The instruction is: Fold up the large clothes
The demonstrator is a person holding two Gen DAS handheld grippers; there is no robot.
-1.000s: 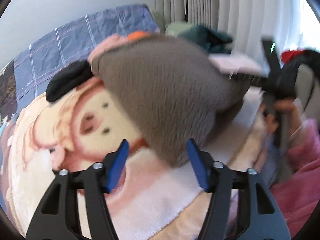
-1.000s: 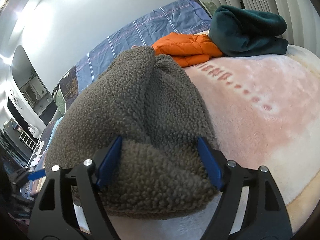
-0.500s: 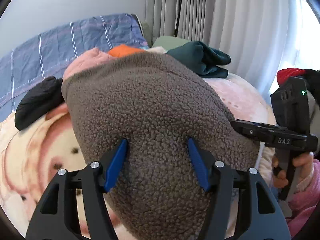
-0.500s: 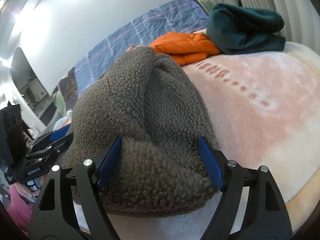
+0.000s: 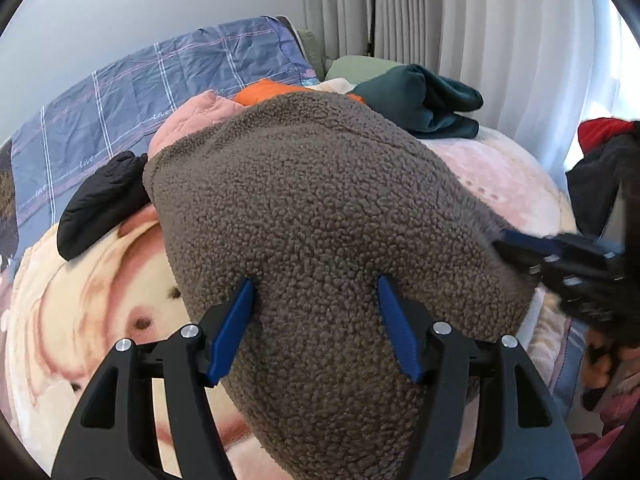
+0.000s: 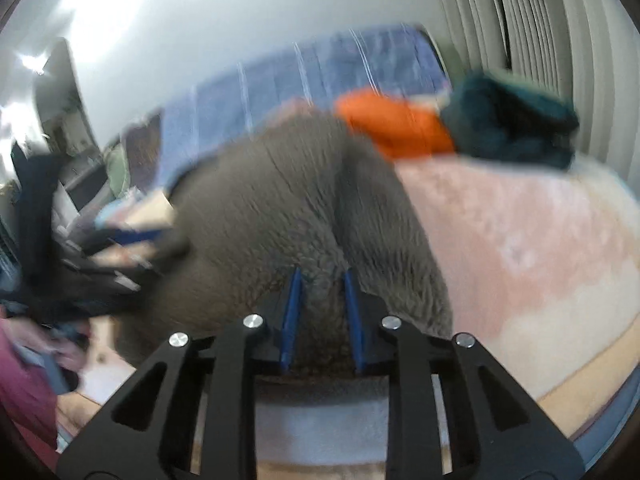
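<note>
A large brown fleece garment [image 5: 320, 220] lies bunched on a pink cartoon blanket [image 5: 120, 300] on a bed. My left gripper [image 5: 316, 312] is open, its blue pads on either side of the near fold of the fleece. My right gripper [image 6: 322, 300] has its jaws closed in on a pinch of the same fleece [image 6: 280, 208]; this view is blurred by motion. The right gripper also shows in the left wrist view [image 5: 560, 264] at the fleece's right edge. The left gripper shows blurred in the right wrist view [image 6: 120, 252].
An orange jacket [image 6: 396, 128] and a dark teal garment [image 5: 420, 100] lie at the far side of the bed. A black garment [image 5: 104, 204] lies at the left, a blue plaid sheet [image 5: 140, 100] behind. Curtains [image 5: 480, 40] hang at the right.
My right gripper went from open around the fleece to closed on it and is moving. My left gripper came in over the fleece and stays open.
</note>
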